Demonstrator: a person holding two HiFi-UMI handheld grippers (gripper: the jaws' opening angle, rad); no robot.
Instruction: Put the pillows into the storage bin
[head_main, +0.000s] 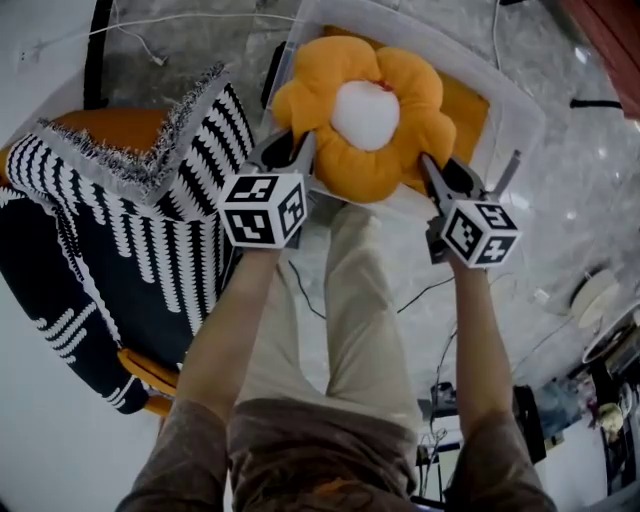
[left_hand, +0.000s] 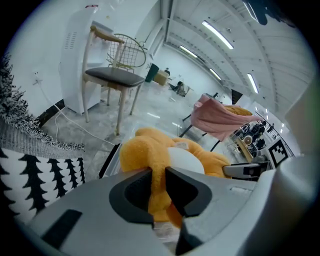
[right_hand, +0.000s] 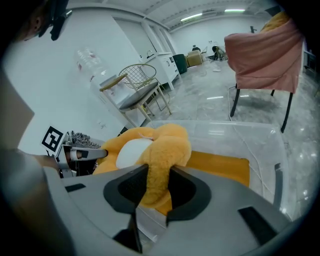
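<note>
The left gripper is clamped on one orange petal of the flower pillow, the plush squeezed thin between its pads. The right gripper is clamped the same way on a petal at the opposite side, so the pillow hangs stretched between the two. Just ahead of both sets of jaws lies the storage bin, a clear tub. The pillow sits over the part of it nearest the grippers, its lower petals overlapping the near rim rather than lying clearly inside. Farther ahead of the right gripper, a flat orange pillow already lies on the bin floor. Out beyond the left gripper's outer side, a black-and-white fringed pillow still rests outside the bin. The main risk, as I judge it, is letting go too early. With the petals over the near rim, the pillow could drape over the edge or slide out toward the person's legs. Each grip holds only a soft fold of plush, so one side could also slip free first and swing the pillow sideways. Pressing down against the rim might shove or tip the light tub.
</note>
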